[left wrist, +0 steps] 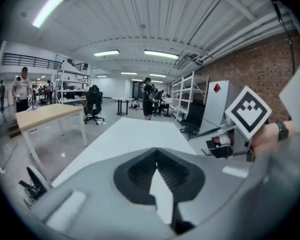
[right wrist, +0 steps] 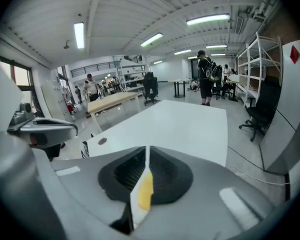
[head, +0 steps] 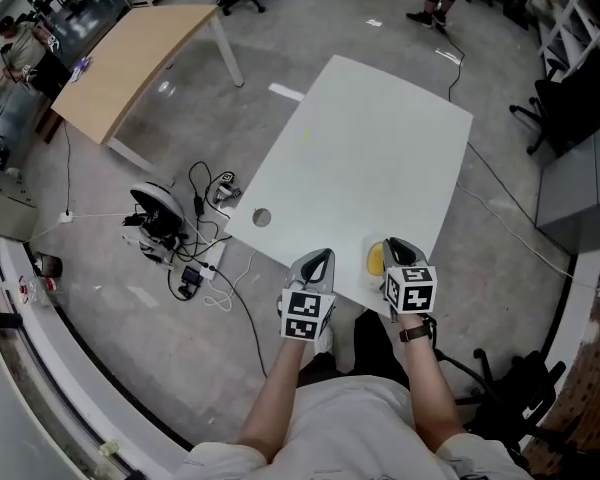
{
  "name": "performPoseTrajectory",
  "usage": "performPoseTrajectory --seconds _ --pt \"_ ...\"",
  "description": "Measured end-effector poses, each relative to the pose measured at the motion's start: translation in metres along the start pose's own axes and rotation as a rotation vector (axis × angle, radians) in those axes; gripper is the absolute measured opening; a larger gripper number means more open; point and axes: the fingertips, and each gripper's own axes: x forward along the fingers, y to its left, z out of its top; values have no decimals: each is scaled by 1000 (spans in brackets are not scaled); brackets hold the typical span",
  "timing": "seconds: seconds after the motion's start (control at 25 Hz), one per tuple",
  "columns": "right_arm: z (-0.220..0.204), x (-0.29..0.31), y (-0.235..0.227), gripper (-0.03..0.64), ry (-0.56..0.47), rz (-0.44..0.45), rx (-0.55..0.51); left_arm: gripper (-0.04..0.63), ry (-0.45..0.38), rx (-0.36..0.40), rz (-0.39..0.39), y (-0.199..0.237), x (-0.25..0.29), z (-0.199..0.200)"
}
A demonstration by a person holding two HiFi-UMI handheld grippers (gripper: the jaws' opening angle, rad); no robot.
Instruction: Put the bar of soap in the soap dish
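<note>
Where the white worktop [head: 370, 158] ends at its near edge, a small yellow object [head: 375, 259] lies flat on it; whether it is the bar of soap or the dish cannot be told. Just beside it, at its 3 o'clock, the right hand-held gripper [head: 398, 245] is held over the edge. Its jaws are drawn together to a thin slit, with nothing clamped, and in the right gripper view the same yellow shows through that slit. At the object's 9 o'clock, near but apart, the left hand-held gripper [head: 321, 257] has its jaw tips meeting and nothing between them; only bare white worktop shows behind the wedge below the tips. A round grey grommet [head: 261, 217] sits at the worktop's 8 o'clock corner. On the floor beyond, toward 9 o'clock, lies a tangle of cables [head: 195, 258], and a wooden table [head: 130, 63] stands at 10 o'clock.
</note>
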Motion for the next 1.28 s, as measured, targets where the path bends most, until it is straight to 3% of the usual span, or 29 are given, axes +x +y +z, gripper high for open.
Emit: performPoseTrajectory --seconds 0.04,0.24,0.36,0.52,0.64,0.84,0.96,1.04,1.16,1.28 --pt "15 -8 10 12 -52 20 -1 0 -22 7 1 2 -4 10" --pt "64 -67 50 11 -271 45 7 0 -127 38 -23 -16 -39 59" --pt "87 -94 83 11 -396 58 -12 0 -223 102 -19 -21 -69 89" --pt "101 -142 124 11 -536 70 -46 0 -325 159 -4 -32 -111 110" --pt "102 -177 142 11 -592 74 -90 0 -376 156 18 -42 -134 118" --pt "86 -224 156 11 -637 65 -130 0 -424 95 12 -62 -164 116" --pt "69 -257 153 11 -653 57 -121 0 -450 115 -2 -94 -188 112" --pt "48 -284 152 11 -665 51 -112 0 -449 124 8 -115 -201 95" --pt "19 -334 149 11 -698 55 -105 0 -436 54 53 -145 -219 68" --pt "-38 -384 143 11 -698 10 -95 0 -456 40 39 -199 -268 43"
